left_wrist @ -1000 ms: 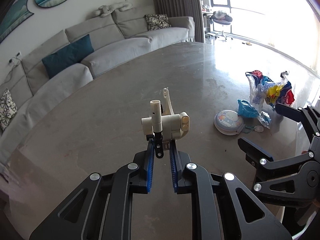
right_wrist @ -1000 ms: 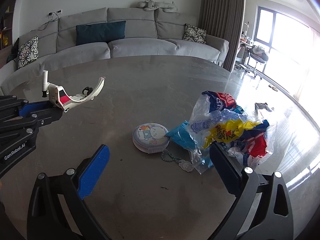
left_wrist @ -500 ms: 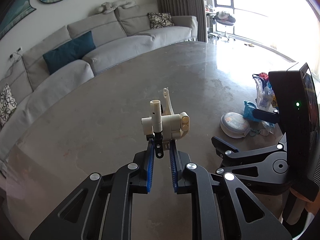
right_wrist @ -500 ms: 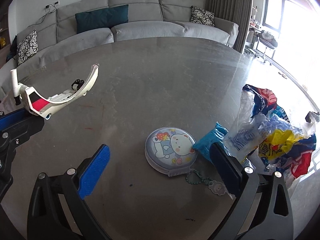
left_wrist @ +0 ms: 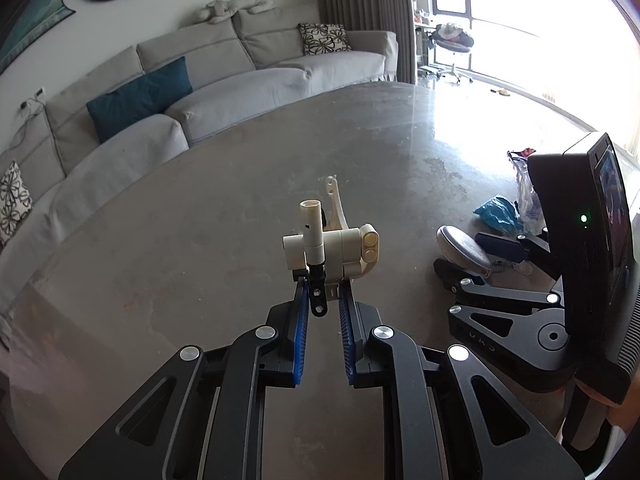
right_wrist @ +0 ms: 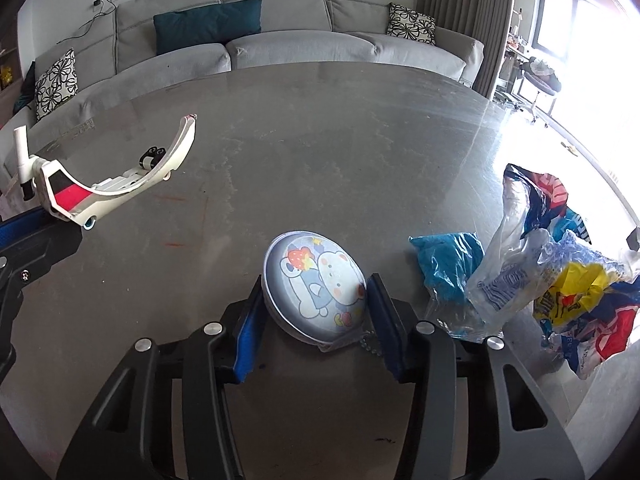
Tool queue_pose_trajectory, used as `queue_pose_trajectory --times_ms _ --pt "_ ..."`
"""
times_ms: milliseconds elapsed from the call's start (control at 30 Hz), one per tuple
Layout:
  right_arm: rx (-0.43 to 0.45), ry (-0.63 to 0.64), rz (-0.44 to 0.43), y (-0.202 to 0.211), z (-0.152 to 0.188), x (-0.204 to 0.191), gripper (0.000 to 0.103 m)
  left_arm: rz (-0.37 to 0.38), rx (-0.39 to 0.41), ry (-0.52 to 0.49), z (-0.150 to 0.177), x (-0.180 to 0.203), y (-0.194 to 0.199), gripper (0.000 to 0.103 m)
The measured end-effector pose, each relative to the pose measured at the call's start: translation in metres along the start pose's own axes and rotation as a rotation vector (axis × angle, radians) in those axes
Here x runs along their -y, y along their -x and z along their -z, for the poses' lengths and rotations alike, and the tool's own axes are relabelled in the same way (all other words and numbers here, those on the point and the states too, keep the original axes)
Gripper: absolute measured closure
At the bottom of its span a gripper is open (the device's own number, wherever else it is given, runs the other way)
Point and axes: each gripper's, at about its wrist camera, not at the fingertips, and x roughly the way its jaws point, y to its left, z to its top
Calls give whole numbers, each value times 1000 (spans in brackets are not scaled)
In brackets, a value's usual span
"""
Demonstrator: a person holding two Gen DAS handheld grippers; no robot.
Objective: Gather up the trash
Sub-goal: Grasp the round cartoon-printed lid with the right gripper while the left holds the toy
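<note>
My left gripper (left_wrist: 323, 292) is shut on a broken white plastic toy part (left_wrist: 332, 242) and holds it above the grey table (left_wrist: 200, 220). The same part, curved with a red patch, shows in the right wrist view (right_wrist: 116, 184). My right gripper (right_wrist: 316, 300) has closed around a round case with a cartoon bear print (right_wrist: 316, 284), both blue pads against its sides; its bead chain (right_wrist: 372, 346) hangs at the right pad. The case also shows in the left wrist view (left_wrist: 460, 248). A clear bag of colourful wrappers (right_wrist: 560, 276) lies to the right.
A crumpled blue wrapper (right_wrist: 444, 260) lies between the case and the bag. The table's edge (right_wrist: 608, 360) runs close behind the bag on the right. A grey sofa (right_wrist: 280, 40) stands beyond the table's far side.
My right gripper moved forward and down to the round case and closed its jaws onto it. My left gripper held the toy part still.
</note>
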Motion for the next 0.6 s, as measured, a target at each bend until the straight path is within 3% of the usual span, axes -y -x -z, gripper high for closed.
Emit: queue_pose_trajectory --times_ms 167,433,600 --pt "26 -8 -23 12 -1 -2 67 3 -1 3 0 -2 0 87" --pt "49 -1 -31 32 10 -7 71 12 3 9 2 -8 4 87" --pt "80 -7 -26 52 17 -7 86 17 8 11 5 -8 11 87"
